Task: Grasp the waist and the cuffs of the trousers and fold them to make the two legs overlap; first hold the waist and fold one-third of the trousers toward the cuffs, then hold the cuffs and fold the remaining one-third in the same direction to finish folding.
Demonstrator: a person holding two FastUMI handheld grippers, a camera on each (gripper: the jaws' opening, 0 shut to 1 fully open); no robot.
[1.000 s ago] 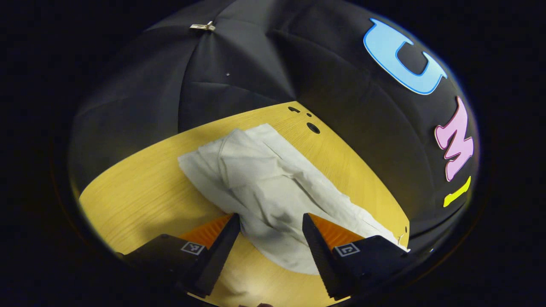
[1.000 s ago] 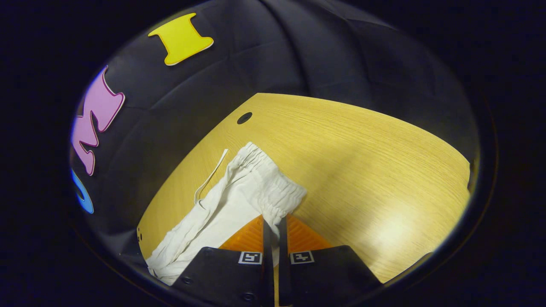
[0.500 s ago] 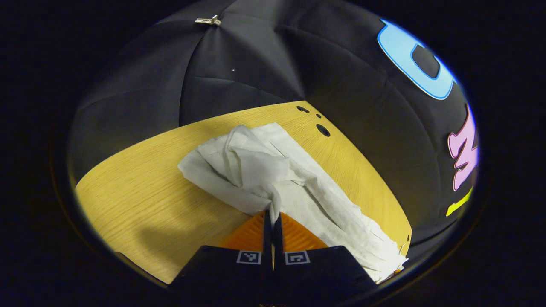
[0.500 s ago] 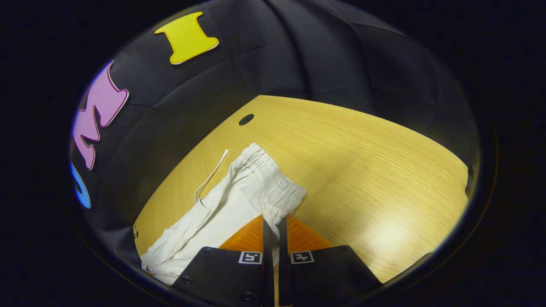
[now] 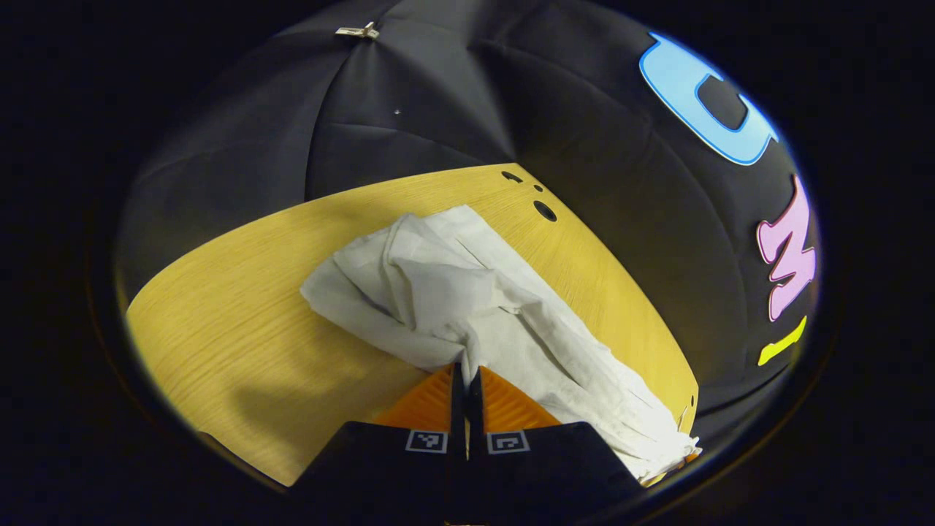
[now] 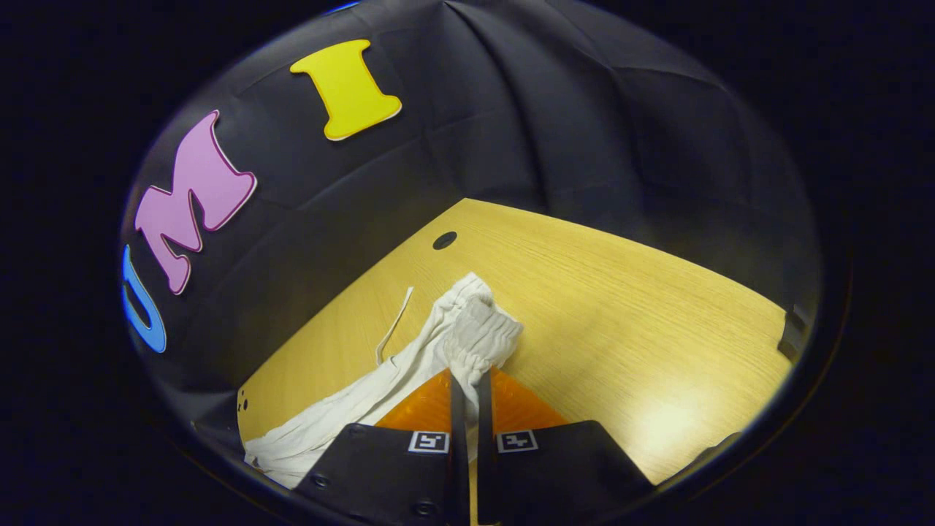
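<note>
Wooden table point(image 5: 241, 351) bears white trousers point(image 5: 467, 307), both grippers clamped.

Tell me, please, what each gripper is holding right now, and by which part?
Both hold the white trousers: the right gripper pinches the elastic waistband, and the left gripper pinches the fabric at the leg end.

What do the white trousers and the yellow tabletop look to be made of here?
The white trousers look like thin woven cloth, perhaps cotton or linen: matte, softly creased, with a gathered elastic waistband. The yellow tabletop looks like wood or wood-grain laminate: fine parallel grain with a slight sheen; which one is unclear.
</note>
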